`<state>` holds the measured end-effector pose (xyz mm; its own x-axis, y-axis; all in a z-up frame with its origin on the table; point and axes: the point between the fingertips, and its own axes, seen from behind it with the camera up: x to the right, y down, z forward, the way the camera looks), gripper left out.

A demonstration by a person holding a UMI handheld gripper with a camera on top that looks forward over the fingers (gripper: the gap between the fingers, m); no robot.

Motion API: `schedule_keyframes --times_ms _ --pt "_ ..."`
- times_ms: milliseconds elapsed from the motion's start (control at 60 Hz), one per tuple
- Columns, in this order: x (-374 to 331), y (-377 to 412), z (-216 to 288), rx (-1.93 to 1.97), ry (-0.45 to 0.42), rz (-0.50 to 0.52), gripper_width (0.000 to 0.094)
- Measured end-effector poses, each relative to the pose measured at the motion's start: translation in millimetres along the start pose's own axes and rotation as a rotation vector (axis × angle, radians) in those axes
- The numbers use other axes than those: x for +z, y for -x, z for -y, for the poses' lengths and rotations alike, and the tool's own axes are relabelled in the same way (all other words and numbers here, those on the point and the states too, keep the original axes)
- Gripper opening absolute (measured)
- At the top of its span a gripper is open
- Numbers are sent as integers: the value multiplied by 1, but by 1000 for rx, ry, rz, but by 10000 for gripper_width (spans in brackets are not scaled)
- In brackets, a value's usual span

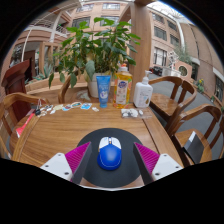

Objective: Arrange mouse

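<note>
A blue and white computer mouse (pixel 110 153) rests on a round dark mouse mat (pixel 110 172) at the near edge of a wooden table (pixel 60 130). My gripper (pixel 110 160) is open. Its magenta pads (pixel 78 157) stand either side of the mouse with a gap on each side, so the mouse lies between the fingers on the mat.
Beyond the mat stand a blue tube (pixel 103 91), an orange bottle (pixel 123 86), a white jug (pixel 143 94) and a large leafy plant (pixel 92 45). Small items lie scattered by the bottles (pixel 75 105). Wooden chairs (pixel 190 120) stand around the table.
</note>
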<state>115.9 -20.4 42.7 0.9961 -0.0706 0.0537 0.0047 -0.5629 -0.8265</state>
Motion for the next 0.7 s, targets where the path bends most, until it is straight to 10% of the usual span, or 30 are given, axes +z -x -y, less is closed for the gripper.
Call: schedule_keyframes --times_ms 700 --pt "-236 8 12 -10 -115 -14 853"
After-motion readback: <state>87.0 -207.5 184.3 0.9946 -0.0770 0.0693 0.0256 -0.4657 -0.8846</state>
